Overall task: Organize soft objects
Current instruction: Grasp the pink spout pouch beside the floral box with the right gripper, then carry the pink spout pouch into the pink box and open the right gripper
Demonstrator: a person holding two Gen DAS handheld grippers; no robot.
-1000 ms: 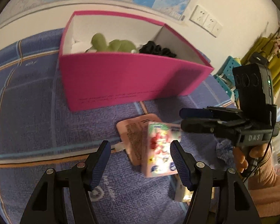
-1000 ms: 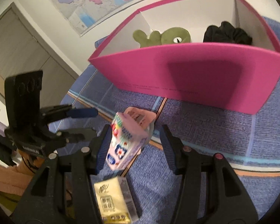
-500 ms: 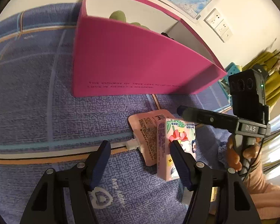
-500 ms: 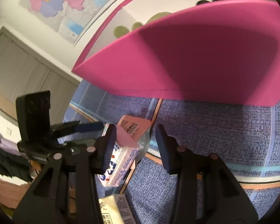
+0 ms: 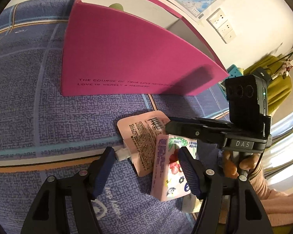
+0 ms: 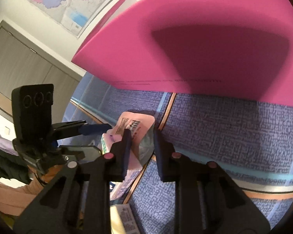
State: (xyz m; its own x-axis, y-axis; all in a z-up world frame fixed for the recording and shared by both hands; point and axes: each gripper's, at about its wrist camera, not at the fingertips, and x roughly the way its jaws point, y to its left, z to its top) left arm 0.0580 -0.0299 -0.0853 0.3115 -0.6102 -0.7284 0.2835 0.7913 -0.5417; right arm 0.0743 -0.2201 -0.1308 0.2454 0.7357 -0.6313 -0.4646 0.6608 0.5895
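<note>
A pink spouted pouch (image 5: pixel 140 136) lies on the purple cloth with a floral tissue pack (image 5: pixel 171 167) leaning on it. My left gripper (image 5: pixel 146 165) is open, its fingers either side of both. My right gripper (image 6: pixel 141 142) is low over the pouch (image 6: pixel 134 124), fingers narrowed around its edge, a small gap still showing; the tissue pack (image 6: pixel 107 142) sits just left of its left finger. The pink box (image 5: pixel 127 58) stands behind, with a green plush top (image 5: pixel 116 6) peeking over its wall.
A yellow tissue pack (image 6: pixel 123 218) lies near the front under the right gripper. The purple cloth (image 5: pixel 29 97) covers the table. Wall sockets (image 5: pixel 222 27) and a map hang behind the box. The box wall (image 6: pixel 205 48) is close ahead of the right gripper.
Both grippers have dropped lower and closer to the pouch and tissue pack. The right gripper's fingers have narrowed around the pouch. The tissue pack has tipped over onto the pouch.
</note>
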